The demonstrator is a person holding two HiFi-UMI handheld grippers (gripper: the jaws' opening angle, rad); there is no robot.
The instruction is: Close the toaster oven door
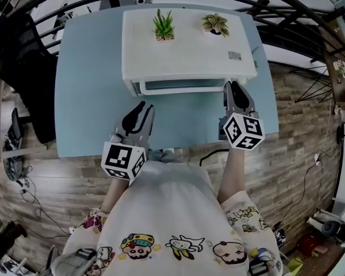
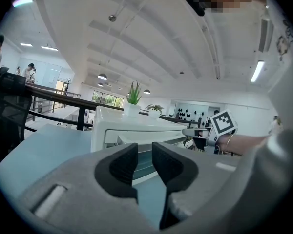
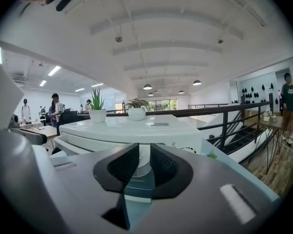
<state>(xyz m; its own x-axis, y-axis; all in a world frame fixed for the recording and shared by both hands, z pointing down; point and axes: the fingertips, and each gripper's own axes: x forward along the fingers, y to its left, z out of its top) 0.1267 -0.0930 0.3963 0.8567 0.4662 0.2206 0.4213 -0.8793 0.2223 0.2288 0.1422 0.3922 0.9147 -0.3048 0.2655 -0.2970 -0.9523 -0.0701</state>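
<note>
A white toaster oven (image 1: 184, 45) stands at the back of a light blue table (image 1: 86, 96), its glass door (image 1: 178, 86) facing me. Whether the door sits fully shut I cannot make out. My right gripper (image 1: 234, 88) is at the door's right end, by the oven's front right corner. Its jaws are a narrow gap apart, and the oven's white front (image 3: 132, 130) shows through that gap at the right gripper (image 3: 142, 165). My left gripper (image 1: 142, 109) hovers over the table short of the door. The left gripper (image 2: 144, 162) is open and empty, pointing at the oven (image 2: 136, 126).
Two small potted plants (image 1: 163, 25) (image 1: 215, 25) sit on the oven's top. A black chair (image 1: 17, 56) is left of the table. A dark railing (image 1: 287, 16) curves behind it. The table's near edge is close to my body.
</note>
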